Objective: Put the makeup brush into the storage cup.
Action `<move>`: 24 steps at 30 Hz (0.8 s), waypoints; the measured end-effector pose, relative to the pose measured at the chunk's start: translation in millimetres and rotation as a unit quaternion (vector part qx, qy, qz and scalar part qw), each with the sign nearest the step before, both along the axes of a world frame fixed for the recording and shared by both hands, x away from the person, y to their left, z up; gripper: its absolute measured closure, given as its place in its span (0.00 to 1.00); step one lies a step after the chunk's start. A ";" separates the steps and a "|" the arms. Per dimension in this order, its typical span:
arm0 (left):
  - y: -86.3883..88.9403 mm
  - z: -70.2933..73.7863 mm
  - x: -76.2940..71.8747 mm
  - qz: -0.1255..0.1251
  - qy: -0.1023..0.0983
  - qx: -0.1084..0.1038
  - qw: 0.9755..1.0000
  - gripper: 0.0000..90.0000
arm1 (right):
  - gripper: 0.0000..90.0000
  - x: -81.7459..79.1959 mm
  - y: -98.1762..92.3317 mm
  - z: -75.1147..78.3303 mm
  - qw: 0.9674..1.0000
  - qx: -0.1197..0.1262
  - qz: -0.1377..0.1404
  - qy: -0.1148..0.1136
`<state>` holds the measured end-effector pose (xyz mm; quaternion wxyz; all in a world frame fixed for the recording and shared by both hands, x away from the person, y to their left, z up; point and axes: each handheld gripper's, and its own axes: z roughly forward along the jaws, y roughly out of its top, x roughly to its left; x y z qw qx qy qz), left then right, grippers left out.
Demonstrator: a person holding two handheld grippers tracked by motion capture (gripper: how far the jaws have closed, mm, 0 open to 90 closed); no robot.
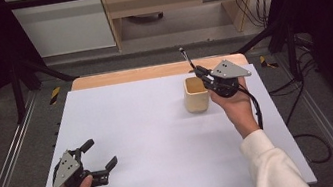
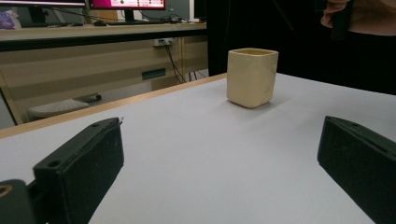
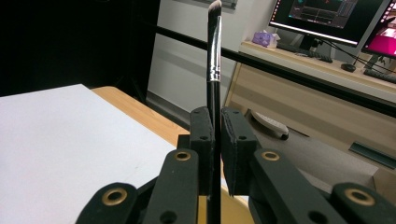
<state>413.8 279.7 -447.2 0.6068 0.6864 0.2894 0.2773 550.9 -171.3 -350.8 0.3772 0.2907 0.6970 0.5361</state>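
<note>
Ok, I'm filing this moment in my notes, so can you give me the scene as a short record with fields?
surface: white table top
held item: makeup brush, bristles up, handle clamped
right gripper: shut on the brush, just beside the cup
cup: beige, squarish, upright, open top
left gripper: jaws wide apart, nothing between them, low at the near left of the table
brush in cup: not yet

One makeup brush point(image 3: 214, 70) between the right fingers point(image 3: 201, 135), one beige cup point(image 1: 196, 94) beside them, two grippers.
</note>
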 end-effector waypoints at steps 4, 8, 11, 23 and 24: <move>0.4 0.0 0.0 -0.001 0.000 0.001 1.000 0.00 | 0.93 0.8 0.6 -0.6 1.000 0.001 -0.001 -0.005; 0.2 -0.1 0.1 -0.002 0.000 0.001 1.000 0.00 | 0.93 1.6 0.7 -1.4 1.000 -0.005 0.002 -0.011; 0.1 -0.2 0.3 -0.003 0.000 0.001 1.000 0.00 | 0.93 2.8 0.5 -1.9 1.000 -0.006 0.002 -0.013; -1.0 -0.9 1.0 -0.009 0.002 0.001 1.000 0.00 | 0.93 7.1 0.6 -5.3 1.000 -0.007 -0.002 -0.013; -1.0 -0.9 1.0 -0.009 0.001 0.001 1.000 0.00 | 0.93 7.7 0.8 -5.7 1.000 -0.008 -0.001 -0.014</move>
